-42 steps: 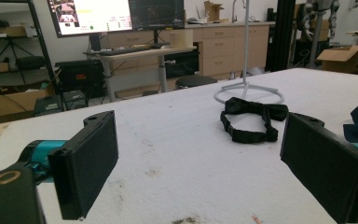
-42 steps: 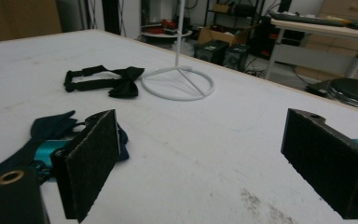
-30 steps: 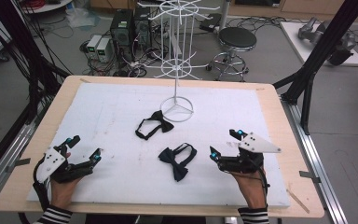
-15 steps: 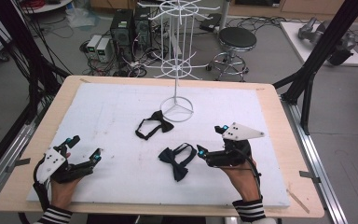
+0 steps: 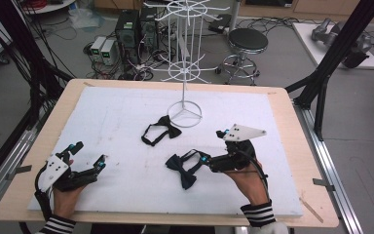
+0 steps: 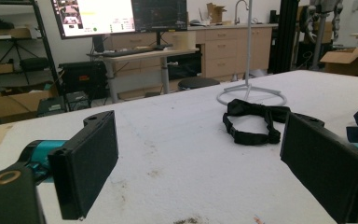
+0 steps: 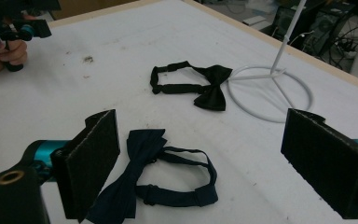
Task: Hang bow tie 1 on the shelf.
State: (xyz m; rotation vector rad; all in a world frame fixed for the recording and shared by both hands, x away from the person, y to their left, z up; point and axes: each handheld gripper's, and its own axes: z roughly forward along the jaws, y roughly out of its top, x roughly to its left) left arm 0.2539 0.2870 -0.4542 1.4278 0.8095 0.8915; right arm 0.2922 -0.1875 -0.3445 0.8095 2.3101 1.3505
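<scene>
Two bow ties lie on the table, one navy (image 5: 181, 169) and one black (image 5: 161, 129), beside one white wire rack (image 5: 185, 73).

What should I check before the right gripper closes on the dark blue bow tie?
1. right gripper jaws open: ok.
2. dark blue bow tie between the jaws: ok, its strap loop lies in the gap.
3. Jaws down at the fabric: cannot tell.
4. black bow tie clear of the grasp: ok, apart, near the white stand.
5. left gripper out of the way: ok, open, at the table's left.
</scene>
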